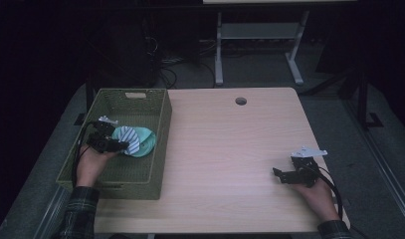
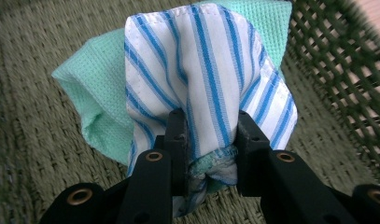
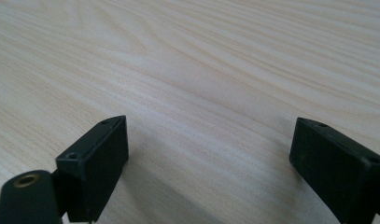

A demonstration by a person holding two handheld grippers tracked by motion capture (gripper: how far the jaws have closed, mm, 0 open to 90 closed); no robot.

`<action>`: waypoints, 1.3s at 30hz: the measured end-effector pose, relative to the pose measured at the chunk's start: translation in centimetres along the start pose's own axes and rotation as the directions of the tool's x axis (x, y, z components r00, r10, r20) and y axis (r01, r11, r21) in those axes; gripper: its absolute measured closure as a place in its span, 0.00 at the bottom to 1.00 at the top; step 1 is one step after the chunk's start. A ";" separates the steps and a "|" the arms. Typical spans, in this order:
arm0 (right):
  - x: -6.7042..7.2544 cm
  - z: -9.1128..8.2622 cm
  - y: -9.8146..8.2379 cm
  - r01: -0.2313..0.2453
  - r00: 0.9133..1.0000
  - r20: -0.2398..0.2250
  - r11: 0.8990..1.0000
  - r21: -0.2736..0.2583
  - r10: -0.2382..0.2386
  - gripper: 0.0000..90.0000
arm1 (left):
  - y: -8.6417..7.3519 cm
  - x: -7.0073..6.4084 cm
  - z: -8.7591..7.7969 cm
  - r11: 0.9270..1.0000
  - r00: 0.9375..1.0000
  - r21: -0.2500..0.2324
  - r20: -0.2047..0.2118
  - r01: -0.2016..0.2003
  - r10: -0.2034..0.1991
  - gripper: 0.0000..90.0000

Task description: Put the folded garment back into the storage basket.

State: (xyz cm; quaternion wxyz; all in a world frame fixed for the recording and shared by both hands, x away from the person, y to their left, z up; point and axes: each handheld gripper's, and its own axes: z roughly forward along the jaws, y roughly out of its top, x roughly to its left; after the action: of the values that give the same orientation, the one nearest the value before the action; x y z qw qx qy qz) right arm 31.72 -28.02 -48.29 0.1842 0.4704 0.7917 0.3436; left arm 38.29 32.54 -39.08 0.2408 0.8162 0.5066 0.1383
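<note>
While the person's left hand (image 1: 90, 167) reaches into the green woven basket (image 1: 155, 144), the left gripper (image 1: 121, 146) pinches a bunch of cloth. Seen from the left gripper view, its two black jaws are squeezed on a white cloth with blue stripes (image 2: 206, 79), and a mint green cloth (image 2: 96, 98) is bunched up with it, just behind. The folded ends of both cloths poke out between the jaws. Under the cloths is the woven floor of the basket, and the basket's wall with its little holes stands off to one side of them.

From the high view, the basket sits on the left part of the light wooden table (image 1: 230, 149), and the cloths (image 1: 135, 141) are inside the basket, near its middle.

Far from the basket, on the other side of the table, the right hand (image 1: 317, 196) holds the right gripper (image 1: 278, 174) low over the wood. Its jaws stand wide apart with nothing between them, just bare table.

A small round hole (image 1: 241, 101) is in the table top, well past the basket, near the far edge.
</note>
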 end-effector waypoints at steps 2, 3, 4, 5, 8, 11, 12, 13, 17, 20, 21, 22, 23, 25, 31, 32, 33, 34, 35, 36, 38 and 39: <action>0.0 0.0 0.0 0.000 1.000 0.000 1.000 0.000 0.000 0.12 | 0.0 0.0 0.1 1.000 1.000 0.002 -0.002 -0.002 0.002 0.77; 0.0 0.0 0.0 0.001 1.000 0.001 1.000 -0.001 -0.001 0.12 | -0.1 0.1 0.1 1.000 1.000 0.001 0.002 0.001 -0.001 0.77; 0.0 0.0 0.0 0.001 1.000 0.001 1.000 -0.001 -0.001 0.12 | -0.1 0.1 0.1 1.000 1.000 0.008 0.001 0.003 -0.003 0.77; 0.0 0.0 0.0 0.001 1.000 0.001 1.000 -0.001 -0.001 0.12 | -0.2 0.2 0.2 1.000 1.000 0.011 0.002 0.004 -0.004 0.77; 0.0 0.0 0.0 0.001 1.000 0.002 1.000 -0.001 -0.001 0.12 | -0.3 0.3 0.2 1.000 1.000 0.014 0.002 0.011 -0.011 0.77; 0.0 0.0 0.0 0.001 1.000 0.002 1.000 -0.001 -0.001 0.12 | -0.4 0.3 0.3 1.000 1.000 0.015 0.002 0.015 -0.015 0.74; 0.0 0.0 0.0 0.001 1.000 0.002 1.000 -0.001 -0.001 0.12 | -0.5 0.3 0.3 1.000 1.000 0.016 0.003 0.016 -0.016 0.72; 0.0 0.0 0.0 0.001 1.000 0.002 1.000 -0.001 -0.001 0.12 | -0.5 0.3 0.3 1.000 1.000 0.015 -0.002 0.016 -0.016 0.67; 0.0 0.0 0.0 0.001 1.000 0.002 1.000 -0.001 -0.001 0.12 | -0.4 0.4 0.2 1.000 1.000 -0.013 -0.006 0.022 -0.022 0.50; 0.0 0.0 0.0 0.001 1.000 0.002 1.000 -0.001 -0.001 0.12 | -0.4 0.3 0.3 1.000 1.000 -0.016 -0.014 0.022 -0.022 0.40; 0.0 0.0 0.0 0.001 1.000 0.002 1.000 -0.001 -0.001 0.12 | -0.3 0.2 0.2 1.000 1.000 -0.017 -0.017 0.021 -0.021 0.36; 0.0 0.0 0.0 0.001 1.000 0.002 1.000 -0.001 -0.001 0.12 | -0.3 0.2 0.2 0.999 1.000 -0.023 -0.018 0.023 -0.023 0.35; 0.0 0.0 0.0 0.001 1.000 0.002 1.000 -0.001 -0.001 0.12 | -0.3 0.2 0.1 0.999 0.999 -0.025 -0.022 0.025 -0.025 0.32; 0.0 0.0 0.0 0.001 1.000 0.002 1.000 -0.001 -0.001 0.12 | -0.2 0.2 0.0 0.999 0.999 -0.027 -0.011 0.031 -0.031 0.29; 0.0 0.0 0.0 0.001 1.000 0.002 1.000 -0.001 -0.001 0.12 | 0.3 -0.5 -1.1 0.998 1.000 -0.063 0.006 0.027 -0.026 0.21; 0.0 0.0 0.0 0.001 1.000 0.001 1.000 -0.001 -0.001 0.12 | 0.5 -0.7 -1.3 0.997 1.000 -0.068 0.009 0.025 -0.024 0.21; 0.0 0.0 0.0 0.001 1.000 0.002 1.000 -0.001 -0.001 0.12 | 0.7 -1.0 -1.6 0.997 1.000 -0.075 0.015 0.022 -0.021 0.20; 0.0 0.0 0.0 0.001 1.000 0.001 1.000 -0.001 -0.001 0.12 | 0.9 -1.2 -1.8 0.996 1.000 -0.084 0.019 0.019 -0.017 0.21; 0.0 0.0 0.0 0.001 1.000 0.001 1.000 -0.001 -0.001 0.12 | 1.0 -1.4 -1.9 0.996 1.000 -0.087 0.025 0.017 -0.015 0.21; 0.0 0.0 0.0 0.001 1.000 0.002 1.000 -0.001 -0.001 0.12 | 1.2 -1.7 -2.1 0.995 1.000 -0.096 0.027 0.017 -0.015 0.21; 0.0 0.0 0.0 0.001 1.000 0.002 1.000 -0.001 -0.001 0.12 | 1.6 -2.2 -2.4 0.994 0.999 -0.107 0.034 0.012 -0.008 0.21; 0.0 0.0 0.0 0.001 1.000 0.002 1.000 -0.001 -0.001 0.12 | 1.8 -2.5 -2.5 0.994 0.999 -0.112 0.041 0.007 -0.003 0.21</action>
State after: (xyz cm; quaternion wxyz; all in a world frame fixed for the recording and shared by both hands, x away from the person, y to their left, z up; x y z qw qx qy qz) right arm 31.74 -28.04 -48.29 0.1853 0.4701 0.7916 0.3435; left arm 37.30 30.27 -35.94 0.2970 0.8027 0.4951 0.1495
